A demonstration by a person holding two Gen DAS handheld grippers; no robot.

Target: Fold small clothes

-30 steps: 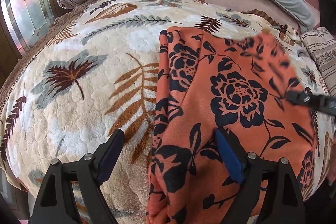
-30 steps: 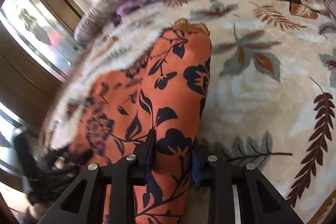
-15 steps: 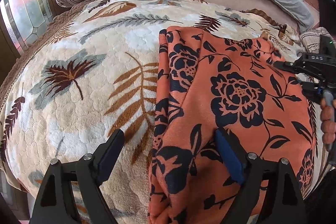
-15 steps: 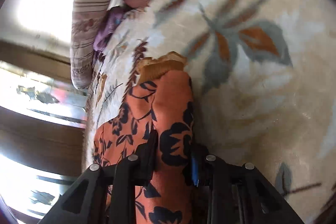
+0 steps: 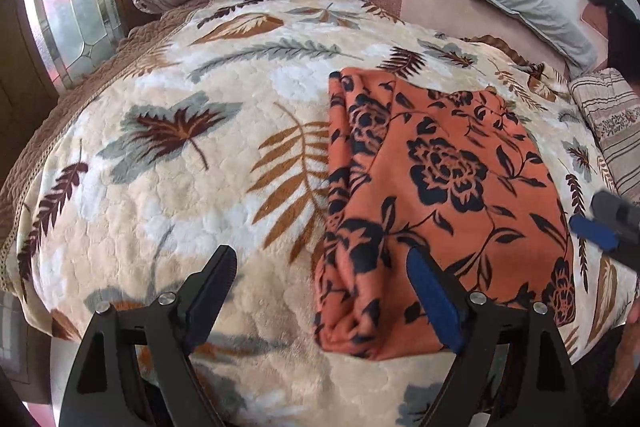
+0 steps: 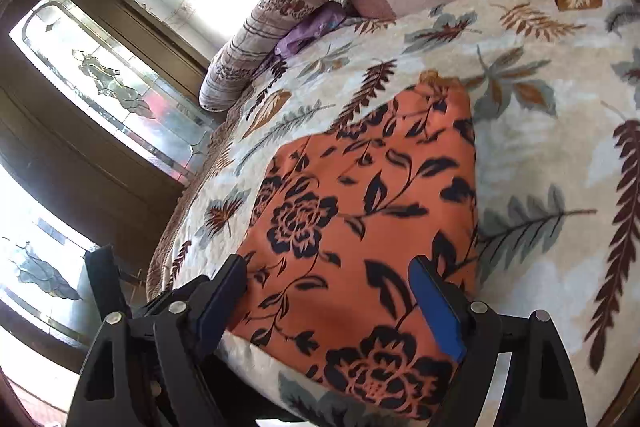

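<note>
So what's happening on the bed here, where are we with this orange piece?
A person with a handheld gripper in each hand is folding an orange garment with a dark flower print on a leaf-patterned blanket. The garment lies folded flat, and neither gripper holds it. The right gripper is opening above its near end, pads clear of the cloth. The left gripper hangs open over the garment's left edge.

Your left gripper (image 5: 320, 291) and your right gripper (image 6: 330, 301) look alike: black angular frames with triangular cut-outs, round silver screw heads at the finger joints, and flat blue pads lining the inner faces of the tapering black fingers (image 5: 434, 301).
</note>
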